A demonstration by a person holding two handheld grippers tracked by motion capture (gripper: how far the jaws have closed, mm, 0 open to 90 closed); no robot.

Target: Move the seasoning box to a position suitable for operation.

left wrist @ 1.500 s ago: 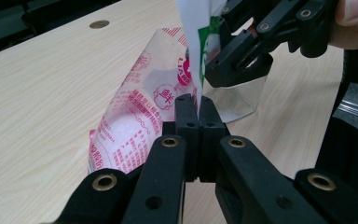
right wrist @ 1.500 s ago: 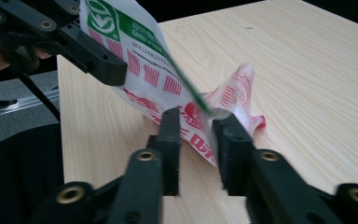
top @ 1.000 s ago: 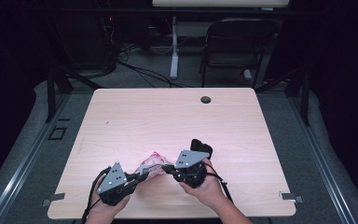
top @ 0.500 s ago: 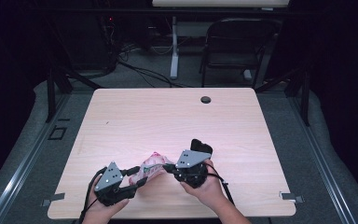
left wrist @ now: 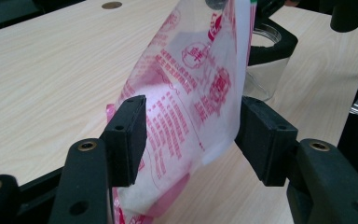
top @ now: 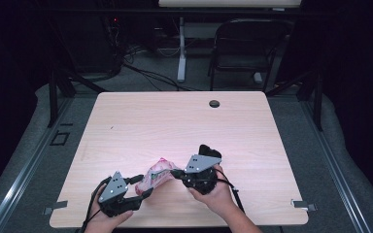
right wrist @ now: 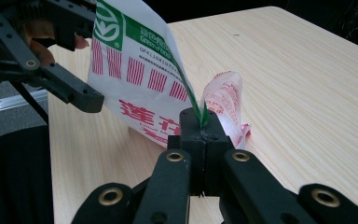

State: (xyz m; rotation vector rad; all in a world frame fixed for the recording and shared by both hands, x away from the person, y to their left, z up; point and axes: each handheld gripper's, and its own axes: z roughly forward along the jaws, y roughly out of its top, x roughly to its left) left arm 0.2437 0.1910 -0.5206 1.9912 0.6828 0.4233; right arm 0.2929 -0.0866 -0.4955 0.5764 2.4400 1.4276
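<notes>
A clear plastic bag [top: 158, 175] with red print and white contents stands at the table's near edge between my two grippers. My right gripper [top: 176, 173] is shut on the bag's thin upper edge [right wrist: 200, 114], and the bag [right wrist: 135, 79] hangs leftward from it. My left gripper [top: 144, 187] sits at the bag's lower left. Its jaws [left wrist: 191, 135] have just been opening and now stand open on either side of the bag [left wrist: 191, 79], which still lies between the pads without being pinched. One left finger [right wrist: 70, 91] reaches in beside the bag in the right gripper view.
A clear glass jar [left wrist: 266, 70] with a black collar stands just behind the bag by the right hand. The light wooden table [top: 175, 126] has a round cable hole [top: 214, 103] at its far edge. A dark chair [top: 245, 48] stands beyond the table.
The left gripper's jaws have opened and let go of the bag, and the gripper has drawn back slightly toward the lower left. The right gripper has kept its grip and place.
</notes>
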